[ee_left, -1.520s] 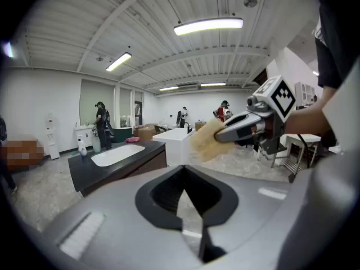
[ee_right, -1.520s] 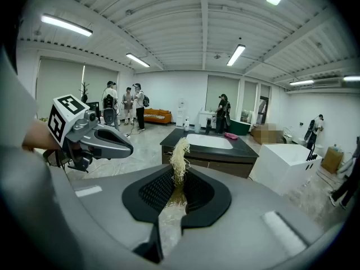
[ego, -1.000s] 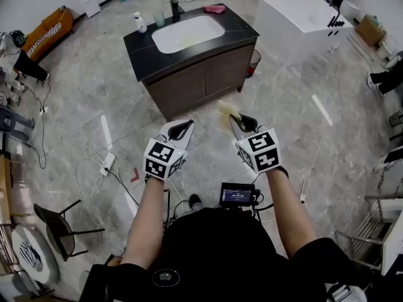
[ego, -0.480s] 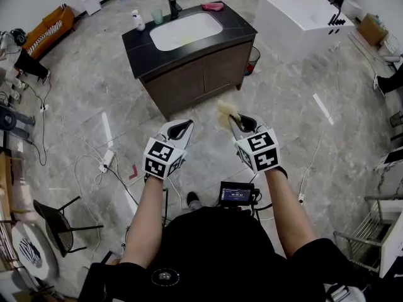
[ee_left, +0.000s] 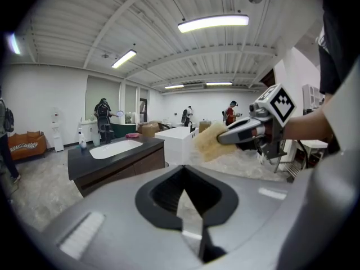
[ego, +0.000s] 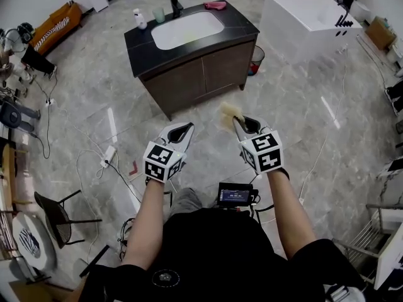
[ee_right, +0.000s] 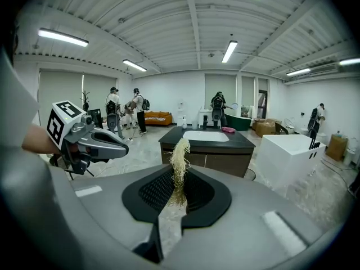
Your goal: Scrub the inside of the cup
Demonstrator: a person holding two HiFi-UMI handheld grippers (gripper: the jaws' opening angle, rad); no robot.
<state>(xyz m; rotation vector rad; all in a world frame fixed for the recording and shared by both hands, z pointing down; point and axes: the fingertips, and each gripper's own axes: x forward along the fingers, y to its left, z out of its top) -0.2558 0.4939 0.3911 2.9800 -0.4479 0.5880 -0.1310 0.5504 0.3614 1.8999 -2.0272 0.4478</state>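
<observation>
Well, the scrubber (ego: 228, 113) is barely pinched by the right claw (ego: 239, 121), left claw (ego: 182, 128) clenched empty; it could be dropped before the cup (ego: 158, 16) is reached

Dark vanity (ego: 203, 75), white basin (ego: 187, 30); pink cloth, perhaps (ego: 215, 5), at back; white tub (ego: 302, 24) nearby.

Both grippers share one build. My left gripper (ego: 186, 128), up and left of the screen unit (ego: 236, 195) on my chest, has a pale grey shell, a black teardrop-shaped jaw recess and a left cube (ego: 162, 161) with black-and-white square markers. My right gripper (ego: 237, 121), above the screen unit, matches it, right cube (ego: 264, 153) included. Below the screen unit I wear a black short-sleeved top (ego: 208, 250).
</observation>
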